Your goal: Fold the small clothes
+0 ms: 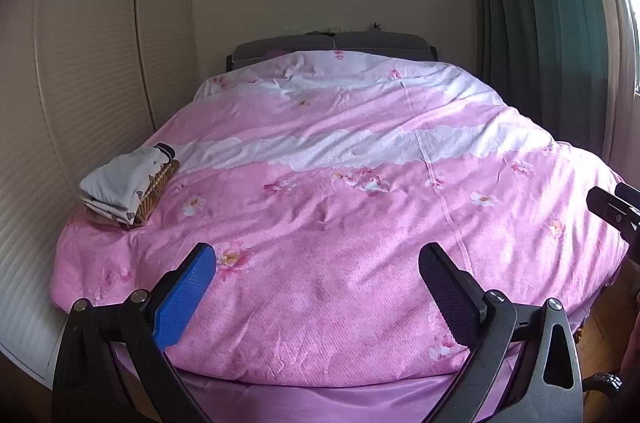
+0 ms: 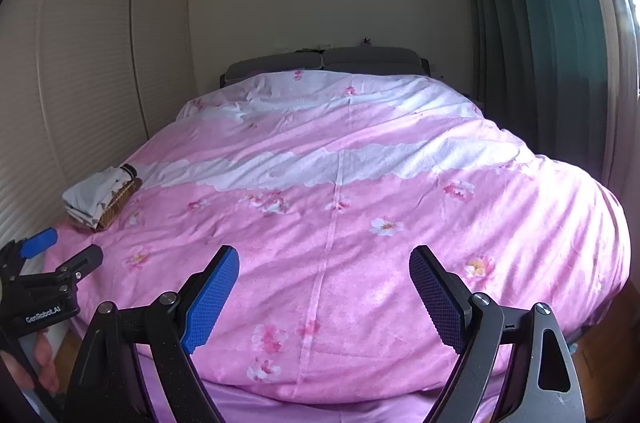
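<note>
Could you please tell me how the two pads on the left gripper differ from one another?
On the left gripper, the left pad looks bright blue and lit, while the right pad looks dark navy, in shadow. They lean opposite ways. Both are textured, spread wide apart, and hold nothing above the pink duvet.

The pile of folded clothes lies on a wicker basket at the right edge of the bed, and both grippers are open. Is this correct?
Not quite. In both wrist views the pile of folded clothes on the wicker basket is at the left edge of the bed. The left gripper and right gripper are indeed open.
</note>
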`<state>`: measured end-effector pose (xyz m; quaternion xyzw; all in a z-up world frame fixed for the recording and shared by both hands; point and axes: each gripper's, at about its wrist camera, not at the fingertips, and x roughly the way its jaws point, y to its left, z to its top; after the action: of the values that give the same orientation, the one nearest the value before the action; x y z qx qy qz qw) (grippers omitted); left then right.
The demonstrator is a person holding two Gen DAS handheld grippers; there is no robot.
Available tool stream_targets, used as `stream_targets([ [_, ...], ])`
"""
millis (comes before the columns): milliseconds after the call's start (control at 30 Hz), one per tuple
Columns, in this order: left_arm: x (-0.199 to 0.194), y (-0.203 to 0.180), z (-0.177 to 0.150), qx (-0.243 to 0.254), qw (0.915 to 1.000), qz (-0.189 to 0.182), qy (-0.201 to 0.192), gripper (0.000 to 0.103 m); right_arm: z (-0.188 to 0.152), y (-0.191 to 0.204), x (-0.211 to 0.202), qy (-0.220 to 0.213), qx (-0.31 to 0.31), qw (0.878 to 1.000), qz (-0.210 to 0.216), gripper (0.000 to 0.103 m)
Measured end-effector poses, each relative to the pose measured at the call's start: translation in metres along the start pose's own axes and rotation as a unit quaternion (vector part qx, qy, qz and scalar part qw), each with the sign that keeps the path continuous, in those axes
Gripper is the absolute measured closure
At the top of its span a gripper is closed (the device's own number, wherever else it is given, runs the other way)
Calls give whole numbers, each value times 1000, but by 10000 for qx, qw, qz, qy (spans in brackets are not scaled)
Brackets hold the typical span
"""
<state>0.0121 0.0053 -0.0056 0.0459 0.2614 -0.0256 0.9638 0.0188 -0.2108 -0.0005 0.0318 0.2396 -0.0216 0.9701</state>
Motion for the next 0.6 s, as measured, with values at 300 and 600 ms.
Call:
stream_targets([
  [300,-1,-2,0,9,10000,-3,-13,0,1,-1,-2,-43,31,10000,-19,15],
  [600,0,-3,0,15,10000,-42,7,0,2,-2,-2,-34,41,10000,-25,15],
])
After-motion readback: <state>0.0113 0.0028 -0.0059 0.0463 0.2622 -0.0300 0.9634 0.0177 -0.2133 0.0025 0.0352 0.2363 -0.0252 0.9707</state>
